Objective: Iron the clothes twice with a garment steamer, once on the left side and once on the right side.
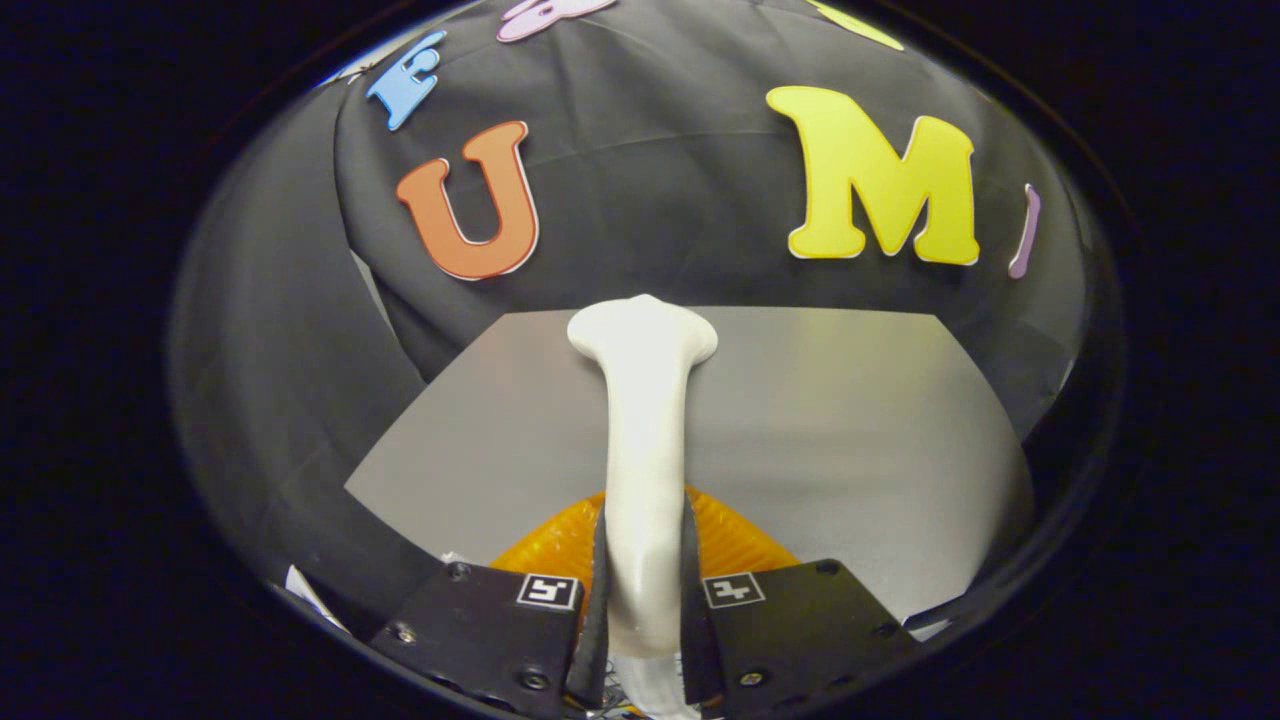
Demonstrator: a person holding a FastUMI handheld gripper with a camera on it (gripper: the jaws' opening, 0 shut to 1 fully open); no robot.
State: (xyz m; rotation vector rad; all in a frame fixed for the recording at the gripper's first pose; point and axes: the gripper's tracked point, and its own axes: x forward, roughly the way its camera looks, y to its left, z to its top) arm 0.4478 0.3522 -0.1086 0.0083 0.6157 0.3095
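A white garment steamer (643, 440) runs from between my fingers forward, its wide flat head (643, 335) at the far end. My gripper (643, 590) is shut on the steamer's handle, both black fingers (598, 590) pressing its sides. An orange ribbed part (735, 545) shows just beyond the fingers, behind the handle; I cannot tell what it is. The steamer hangs over a grey table (840, 430). No garment is in sight ahead.
The grey table reaches to the black cloth wall (650, 200) behind it. Black cloth also hangs along the left side (280, 380). A white scrap (305, 590) lies low at the left.
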